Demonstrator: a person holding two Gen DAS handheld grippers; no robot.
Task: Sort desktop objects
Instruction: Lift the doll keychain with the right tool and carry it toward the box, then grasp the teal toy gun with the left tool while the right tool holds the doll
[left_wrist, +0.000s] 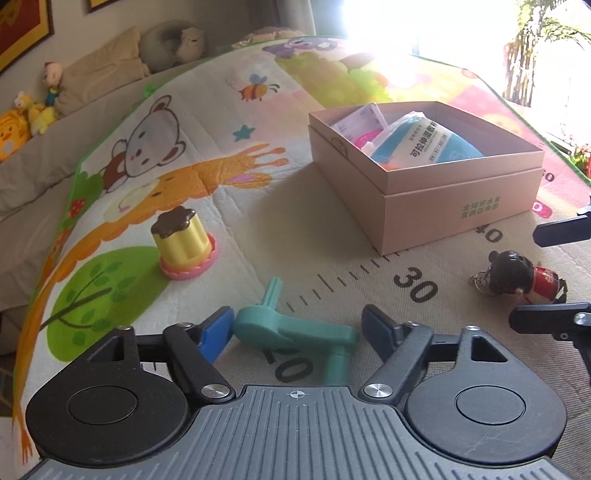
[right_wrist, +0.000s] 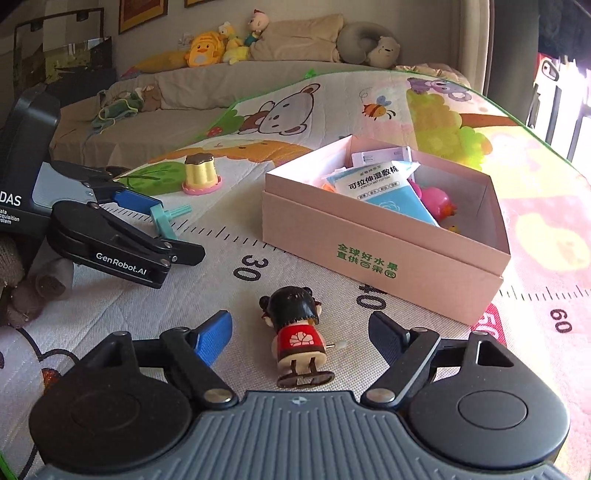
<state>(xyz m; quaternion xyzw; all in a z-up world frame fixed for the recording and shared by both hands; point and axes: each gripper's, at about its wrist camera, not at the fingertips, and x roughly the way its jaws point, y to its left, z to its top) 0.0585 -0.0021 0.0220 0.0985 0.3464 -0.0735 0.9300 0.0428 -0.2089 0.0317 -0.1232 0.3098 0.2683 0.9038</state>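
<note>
The left gripper (left_wrist: 297, 328) stands part open around a teal toy (left_wrist: 295, 334), its long axis lying across the lower frame; contact looks uncertain. The right gripper (right_wrist: 301, 334), open, straddles an upright doll (right_wrist: 297, 328). Open mat (right_wrist: 207, 291) lies left; the pink box (right_wrist: 376, 254) edge stands upper right.

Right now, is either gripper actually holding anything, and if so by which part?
Nothing is held. The left gripper straddles the teal tool and the right gripper straddles the doll, both with jaws open and pads clear.
</note>
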